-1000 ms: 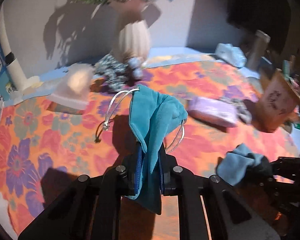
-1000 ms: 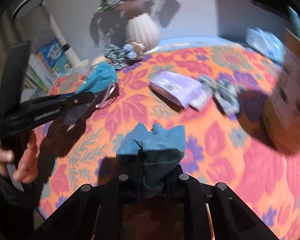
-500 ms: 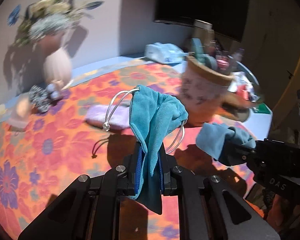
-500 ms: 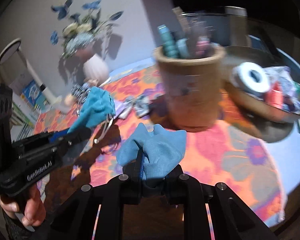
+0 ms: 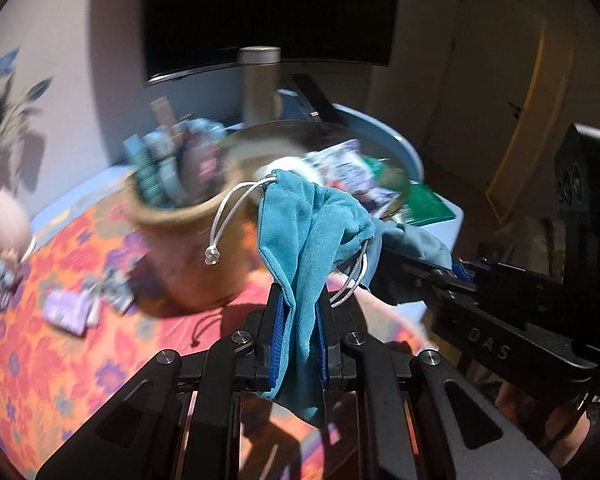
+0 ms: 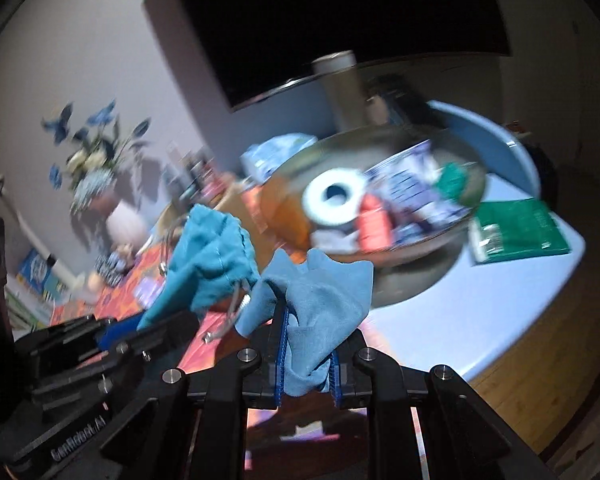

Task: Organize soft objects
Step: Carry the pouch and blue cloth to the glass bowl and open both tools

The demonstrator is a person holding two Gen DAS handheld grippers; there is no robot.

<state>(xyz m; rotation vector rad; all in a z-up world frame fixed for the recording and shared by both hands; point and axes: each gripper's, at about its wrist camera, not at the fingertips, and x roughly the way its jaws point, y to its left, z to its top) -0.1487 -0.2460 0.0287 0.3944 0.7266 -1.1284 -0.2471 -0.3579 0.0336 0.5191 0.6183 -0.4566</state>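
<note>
My left gripper [image 5: 298, 316] is shut on a teal drawstring pouch [image 5: 312, 224] with a white cord, held above the flowered tablecloth. It also shows in the right wrist view [image 6: 212, 256] at the left. My right gripper [image 6: 306, 344] is shut on a light blue cloth [image 6: 320, 292], held up in the air; it appears in the left wrist view [image 5: 416, 240] just right of the pouch. The two held things are close side by side.
A brown pot [image 5: 188, 240] holding several items stands on the orange flowered cloth [image 5: 60, 344]. A wide bowl [image 6: 432, 236] holds a tape roll [image 6: 334, 196] and packets. A green packet [image 6: 516, 232] lies on the blue table [image 6: 480, 320]. A vase of flowers [image 6: 96, 184] stands at the back left.
Both grippers have swung to the right with their cloths, from the flowered middle of the table towards the pot and the bowl. The two grippers have come closer together.
</note>
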